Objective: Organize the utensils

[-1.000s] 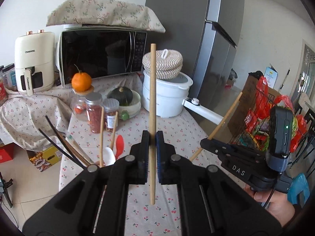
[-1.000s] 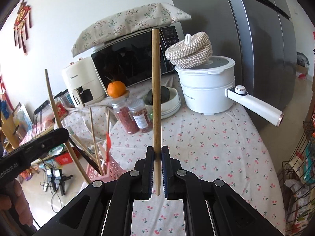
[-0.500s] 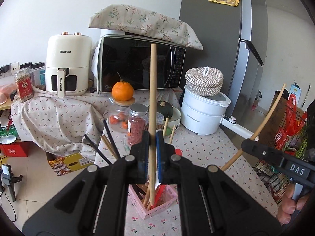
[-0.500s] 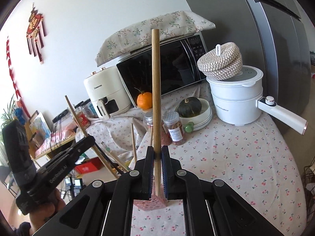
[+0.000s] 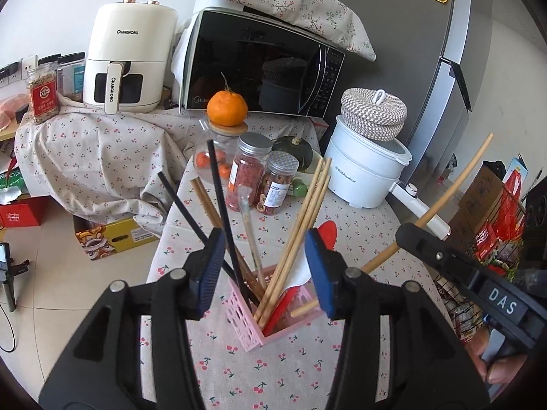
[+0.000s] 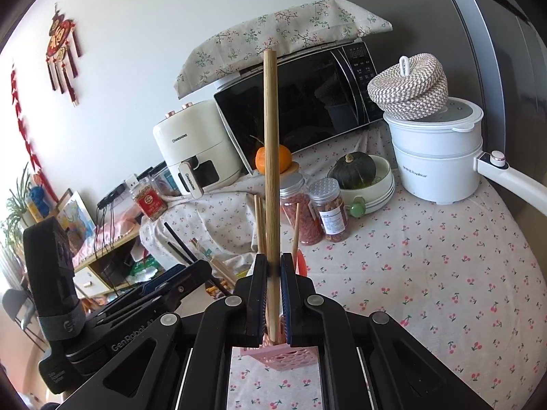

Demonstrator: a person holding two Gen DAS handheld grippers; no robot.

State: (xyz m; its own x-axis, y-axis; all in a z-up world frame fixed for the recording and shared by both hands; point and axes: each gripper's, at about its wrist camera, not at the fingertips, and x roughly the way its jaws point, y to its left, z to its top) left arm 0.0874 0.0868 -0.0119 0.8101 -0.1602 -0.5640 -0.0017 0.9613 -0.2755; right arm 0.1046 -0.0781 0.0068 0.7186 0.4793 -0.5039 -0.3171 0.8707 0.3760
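In the left wrist view a pink basket (image 5: 249, 328) stands on the cherry-print tablecloth below my left gripper (image 5: 263, 242). Its jaws are opening and no pad presses on anything. Several wooden chopsticks (image 5: 304, 215), black chopsticks (image 5: 218, 198) and a red spoon (image 5: 326, 235) lean in the basket. My right gripper (image 5: 418, 239) comes in from the right, shut on a wooden chopstick (image 5: 458, 181) whose lower end hangs by the basket's right rim. In the right wrist view that chopstick (image 6: 270, 157) stands upright in the right gripper (image 6: 271, 270), above the basket (image 6: 273, 362).
Two spice jars (image 5: 249, 174), a jar topped with an orange (image 5: 227, 107), a squash in a bowl (image 5: 295, 150) and a white pot (image 5: 365, 174) with a long handle stand behind the basket. Microwave (image 5: 259, 68) and air fryer (image 5: 126, 58) at the back. The table edge falls off at left.
The left gripper's jaws have parted and the wooden chopstick it held now leans in the pink basket. Both grippers have closed in on the basket; the right still grips its chopstick.
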